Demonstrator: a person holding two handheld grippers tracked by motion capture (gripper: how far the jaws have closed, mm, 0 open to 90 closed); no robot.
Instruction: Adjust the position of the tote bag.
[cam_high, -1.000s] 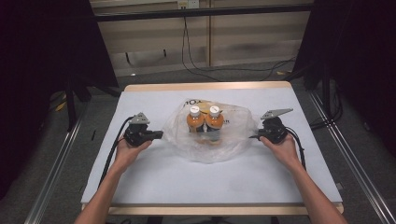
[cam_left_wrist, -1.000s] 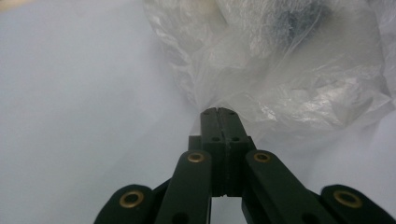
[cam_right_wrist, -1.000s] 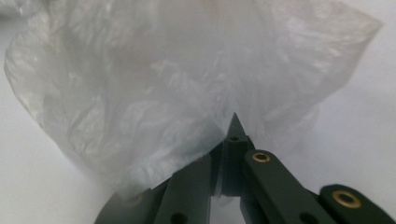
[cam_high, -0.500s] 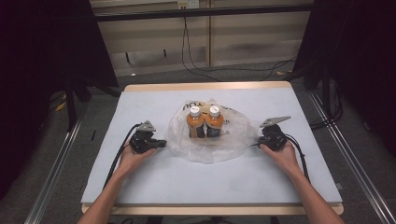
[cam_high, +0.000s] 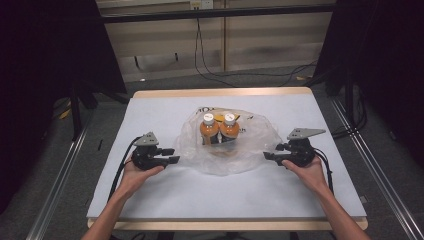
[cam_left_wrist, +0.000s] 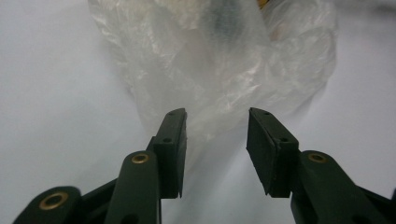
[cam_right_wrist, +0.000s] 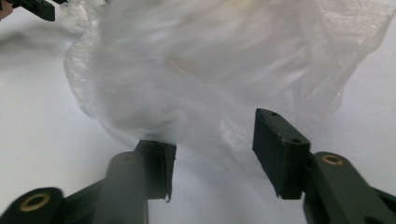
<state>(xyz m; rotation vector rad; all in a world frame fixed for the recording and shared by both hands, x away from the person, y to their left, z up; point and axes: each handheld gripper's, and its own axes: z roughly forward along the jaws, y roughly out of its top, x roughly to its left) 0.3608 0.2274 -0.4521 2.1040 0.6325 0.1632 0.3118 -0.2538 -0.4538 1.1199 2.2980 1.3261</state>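
Left gripper (cam_high: 169, 155): jaws apart, just been opening, nothing pinched; in the left gripper view the bag (cam_left_wrist: 219, 60) edge lies just ahead of the tips, a thin fold reaching down toward the gap, contact unclear. Right gripper (cam_high: 272, 155): jaws apart, also just been opening; in the right gripper view the bag (cam_right_wrist: 224, 70) bulges right over the tips, film partly veiling one jaw, not clamped. Bag (cam_high: 225, 145) crumpled, clear, sits mid-worktop (cam_high: 165, 200) between the two grippers, which point inward at its left and right edges. Inside it, two orange bottles (cam_high: 219, 131) upright, white caps, touching side by side.
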